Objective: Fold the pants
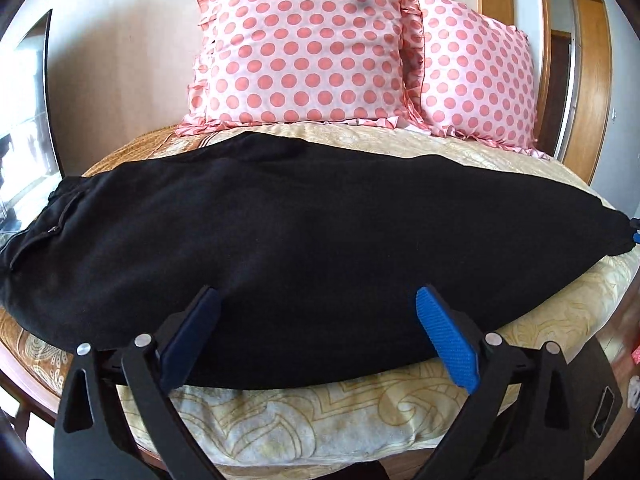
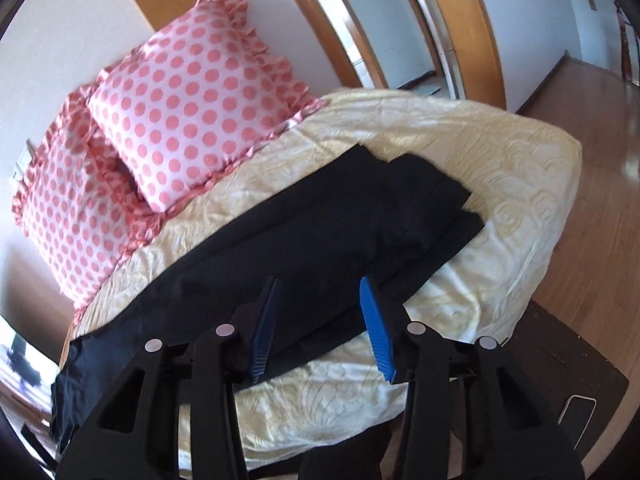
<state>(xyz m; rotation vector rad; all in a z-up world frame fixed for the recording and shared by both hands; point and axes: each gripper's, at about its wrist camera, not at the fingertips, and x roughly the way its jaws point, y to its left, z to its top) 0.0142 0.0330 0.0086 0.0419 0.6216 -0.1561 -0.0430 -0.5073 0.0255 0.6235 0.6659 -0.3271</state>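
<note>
Black pants (image 1: 300, 240) lie lengthwise across the bed, waist and a zipped pocket (image 1: 52, 232) at the left, leg ends at the right. My left gripper (image 1: 316, 296) stands wide open over the pants' near edge, with cloth below its fingers and nothing pinched. In the right wrist view the pants (image 2: 340, 220) run from the stacked hems (image 2: 460, 208) down to the waist at the lower left. My right gripper (image 2: 319, 282) hovers open above the leg part near its front edge, its pads apart and not pressing on the cloth. A blue pad (image 1: 635, 236) shows by the hem.
Two pink polka-dot pillows (image 1: 304, 48) (image 1: 476, 76) lean on the wall behind the pants. The cream patterned bedspread (image 2: 500, 152) covers the bed. Wooden door frames (image 2: 468, 28) and a wood floor (image 2: 592, 128) lie to the right. A dark bench (image 2: 560, 380) stands at the bed's near right.
</note>
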